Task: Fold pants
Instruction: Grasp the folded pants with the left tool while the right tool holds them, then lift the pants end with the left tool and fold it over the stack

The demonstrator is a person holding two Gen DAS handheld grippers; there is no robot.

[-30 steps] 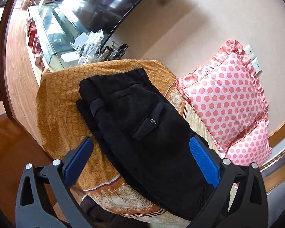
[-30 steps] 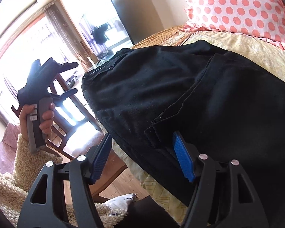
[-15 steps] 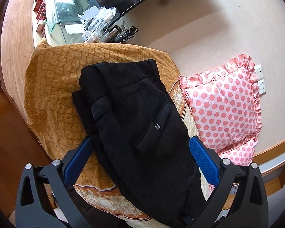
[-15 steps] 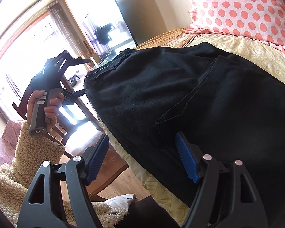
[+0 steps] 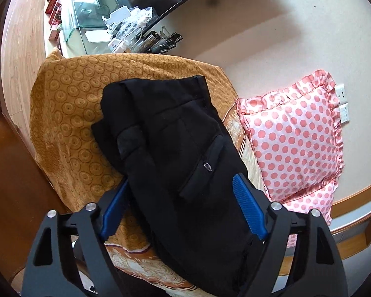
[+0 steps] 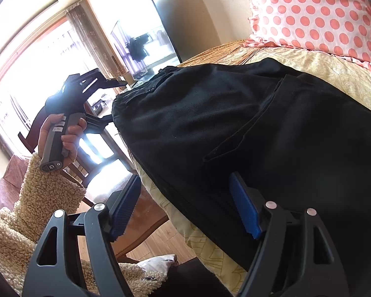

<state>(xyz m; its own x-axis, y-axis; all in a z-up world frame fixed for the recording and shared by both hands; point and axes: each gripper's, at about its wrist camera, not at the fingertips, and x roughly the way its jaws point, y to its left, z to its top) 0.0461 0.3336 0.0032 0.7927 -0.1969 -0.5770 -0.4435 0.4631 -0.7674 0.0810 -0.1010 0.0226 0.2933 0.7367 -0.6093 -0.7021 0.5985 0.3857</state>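
Black pants (image 5: 175,148) lie folded lengthwise on a gold patterned bed cover (image 5: 69,104), waistband at the far end, a back pocket with a button facing up. My left gripper (image 5: 183,208) is open and empty above the near part of the pants. The pants (image 6: 247,123) fill the right wrist view. My right gripper (image 6: 188,208) is open and empty at the pants' near edge by the bed side. The left gripper (image 6: 86,86) shows there too, held up in a hand at the left, away from the cloth.
A pink polka-dot pillow (image 5: 296,133) leans against the wall at the right, also in the right wrist view (image 6: 314,12). A glass TV stand with clutter (image 5: 116,24) stands beyond the bed. A wooden chair (image 6: 96,153) stands beside the bed. The floor is wood.
The left gripper has risen and pulled back, so the pants sit lower and more central in its view. The right gripper has shifted slightly. Both stayed open.
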